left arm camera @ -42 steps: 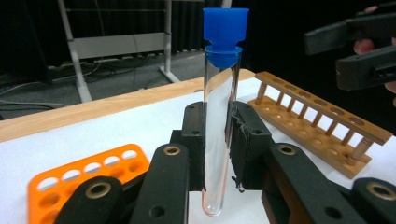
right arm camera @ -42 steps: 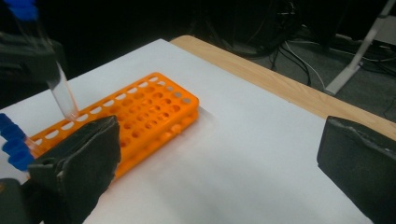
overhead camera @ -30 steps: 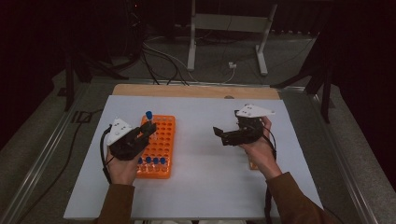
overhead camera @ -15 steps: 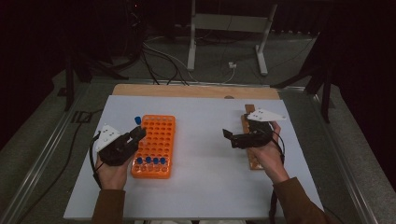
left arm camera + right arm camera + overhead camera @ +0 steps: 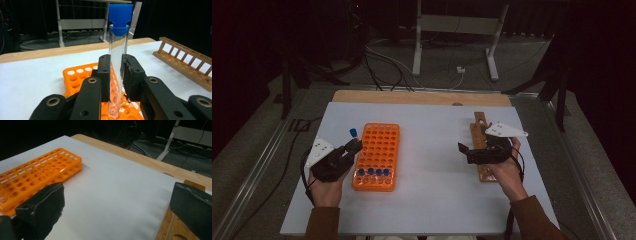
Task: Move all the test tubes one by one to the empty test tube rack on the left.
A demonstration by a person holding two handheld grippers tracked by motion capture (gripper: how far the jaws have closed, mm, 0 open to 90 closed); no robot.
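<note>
My left gripper [image 5: 353,148] [image 5: 116,65] is shut on a clear test tube [image 5: 116,75] with a blue cap [image 5: 353,132], held at the left edge of the orange tube rack [image 5: 379,142]. The tube's lower end hangs just over the rack's holes [image 5: 80,75]. Several blue-capped tubes [image 5: 373,171] stand in the rack's near row. My right gripper [image 5: 465,153] [image 5: 117,202] is open with nothing between its fingers. It hovers at the left side of the wooden rack [image 5: 480,131], above the white table sheet [image 5: 112,182].
The white sheet [image 5: 432,200] covers most of the table, with a wooden strip [image 5: 412,97] along the far edge. The wooden rack [image 5: 185,62] lies at the right. Beyond the table are cables and a metal stand [image 5: 454,30] on the dark floor.
Both hands drifted apart and a little toward the person. The left went left with the tube, off the rack's middle. The right went right, over the wooden rack.
</note>
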